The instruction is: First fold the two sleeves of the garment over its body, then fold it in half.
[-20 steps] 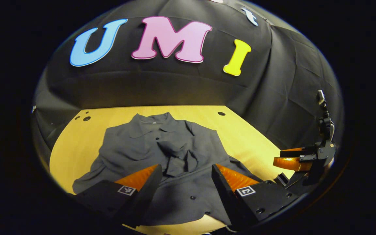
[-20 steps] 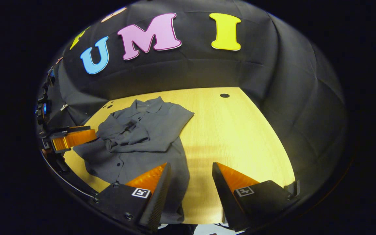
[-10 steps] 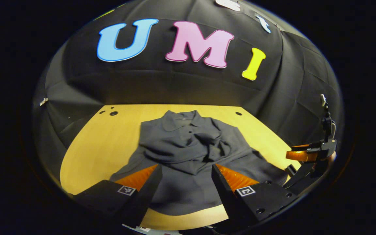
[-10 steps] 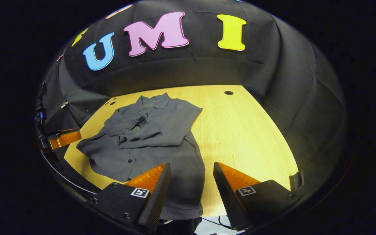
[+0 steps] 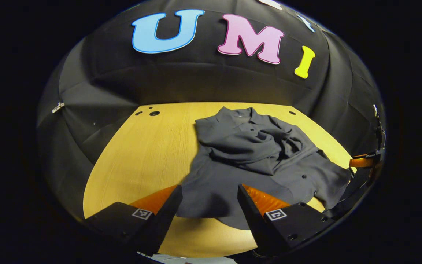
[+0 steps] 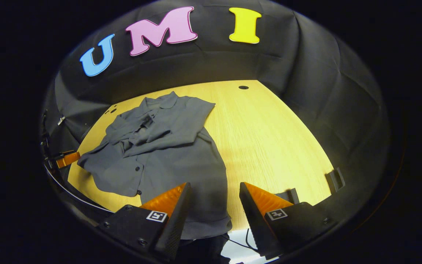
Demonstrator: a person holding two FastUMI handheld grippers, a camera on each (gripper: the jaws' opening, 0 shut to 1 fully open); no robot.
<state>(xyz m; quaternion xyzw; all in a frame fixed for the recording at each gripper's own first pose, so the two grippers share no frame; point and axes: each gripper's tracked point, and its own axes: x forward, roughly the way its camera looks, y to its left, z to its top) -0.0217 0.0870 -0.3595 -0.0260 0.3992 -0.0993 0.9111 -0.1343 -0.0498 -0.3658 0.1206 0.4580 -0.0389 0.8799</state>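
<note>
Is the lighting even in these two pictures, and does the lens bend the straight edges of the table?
Left gripper view: the light wooden table is bright at its middle and dims toward its rim, and its far edge bows upward; the dark grey button shirt is sharp. Right gripper view: the same table curves strongly, and a soft shadow lies before the open right gripper; the shirt looks lighter.

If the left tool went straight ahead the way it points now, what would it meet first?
Most likely the grey shirt: its near hem lies right ahead of the open left tool, though depth is hard to judge.
</note>
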